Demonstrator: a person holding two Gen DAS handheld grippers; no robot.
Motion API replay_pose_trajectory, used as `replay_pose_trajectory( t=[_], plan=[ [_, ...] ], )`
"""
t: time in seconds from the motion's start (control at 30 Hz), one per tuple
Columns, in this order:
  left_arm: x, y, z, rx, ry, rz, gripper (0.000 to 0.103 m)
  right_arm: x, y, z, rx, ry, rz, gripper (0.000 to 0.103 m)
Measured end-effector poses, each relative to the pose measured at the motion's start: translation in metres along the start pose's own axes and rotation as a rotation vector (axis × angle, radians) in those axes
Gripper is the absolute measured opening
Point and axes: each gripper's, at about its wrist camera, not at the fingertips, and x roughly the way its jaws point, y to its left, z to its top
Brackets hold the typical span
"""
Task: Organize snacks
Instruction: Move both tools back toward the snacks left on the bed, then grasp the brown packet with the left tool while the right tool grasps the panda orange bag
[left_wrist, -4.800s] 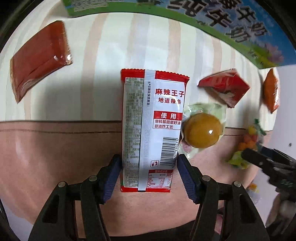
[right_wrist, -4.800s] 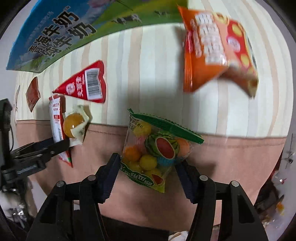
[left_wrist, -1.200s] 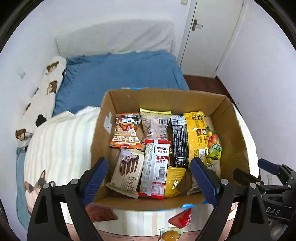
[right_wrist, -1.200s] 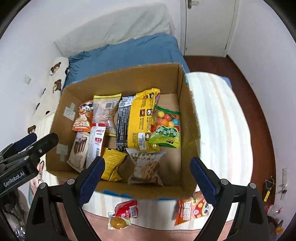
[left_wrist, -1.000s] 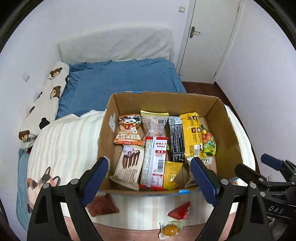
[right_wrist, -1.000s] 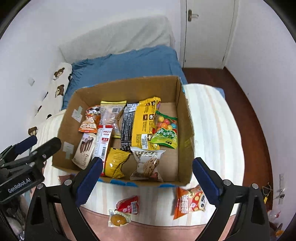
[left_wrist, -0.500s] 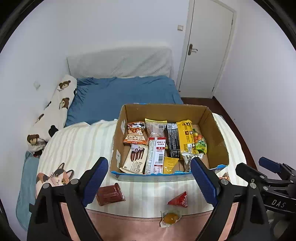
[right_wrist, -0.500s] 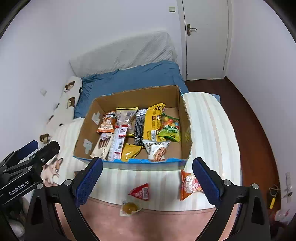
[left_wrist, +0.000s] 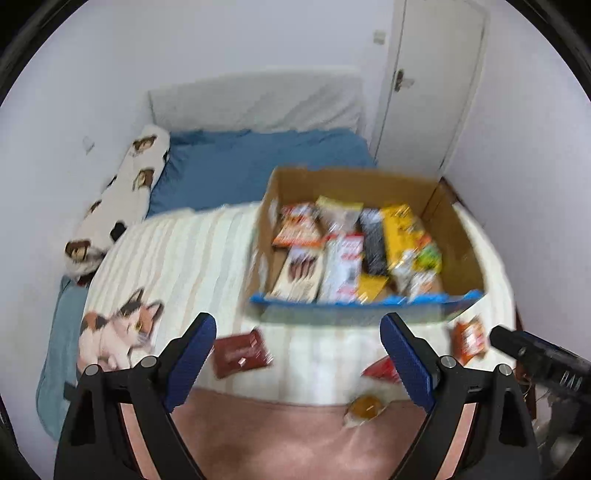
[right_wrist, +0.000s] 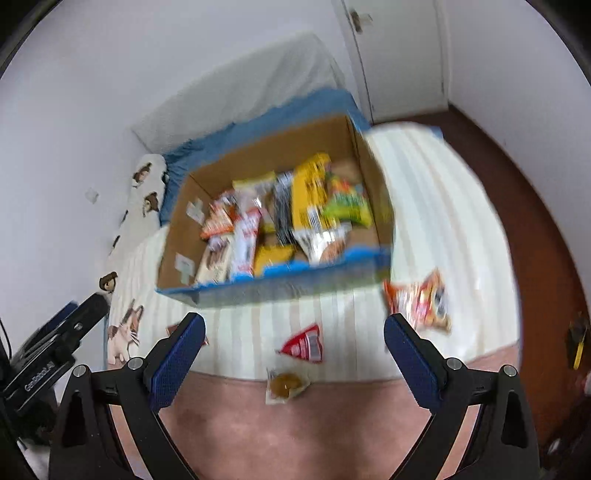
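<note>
Both the left gripper (left_wrist: 297, 349) and right gripper (right_wrist: 291, 349) hang wide open and empty above the striped blanket's (left_wrist: 184, 258) near edge. Four loose snacks lie there: dark-red packet (left_wrist: 242, 352), triangular red pouch (right_wrist: 304, 347), round yellow sweet (right_wrist: 286, 384), and what seems an orange chip bag (right_wrist: 419, 301). A hasty pinch could nudge the sweet off the edge. The cardboard box (right_wrist: 275, 291) behind looks crowded, with little free floor.

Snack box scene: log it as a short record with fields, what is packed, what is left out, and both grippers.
container: cardboard box on striped blanket
packed: many snack packets, blurred
left out: dark red packet; red triangular packet; orange chip bag; round yellow snack
left gripper: fingers wide apart, empty
right gripper: fingers wide apart, empty
</note>
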Motion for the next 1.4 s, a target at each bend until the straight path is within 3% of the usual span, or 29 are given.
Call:
replay_pose_trajectory(
  t=[0.07,0.2,0.37,0.53,0.67,0.93,1.23,1.33,1.4],
  plan=[
    [0.018,0.011,-0.012,0.005,0.050,0.026,0.091,0.030,-0.015,-0.012,0.060,0.068,0.010,0.099],
    [0.060,0.033,-0.037,0.054,0.169,0.083,0.091,0.060,-0.044,-0.026,0.140,0.065,-0.081,0.099],
    [0.097,0.053,-0.060,0.058,0.262,0.138,0.091,0.088,-0.085,-0.011,0.210,0.028,-0.190,0.099],
    [0.122,0.054,-0.077,0.080,0.327,0.157,0.091,0.133,-0.110,0.014,0.180,0.091,-0.302,0.099],
    [0.133,0.054,-0.078,0.116,0.351,0.172,0.091,0.151,-0.122,0.010,0.208,0.113,-0.323,0.068],
    [0.149,0.038,-0.054,0.313,0.335,0.180,0.091,0.137,-0.109,-0.030,0.187,0.138,-0.226,0.064],
    [0.198,0.020,-0.059,0.640,0.454,0.149,0.091,0.140,-0.064,-0.111,0.144,0.283,-0.160,0.066],
    [0.211,0.018,-0.065,0.700,0.483,0.129,0.091,0.142,-0.051,-0.119,0.140,0.312,-0.151,0.082],
    [0.213,0.020,-0.064,0.694,0.478,0.106,0.089,0.134,-0.045,-0.122,0.157,0.304,-0.113,0.085]
  ],
)
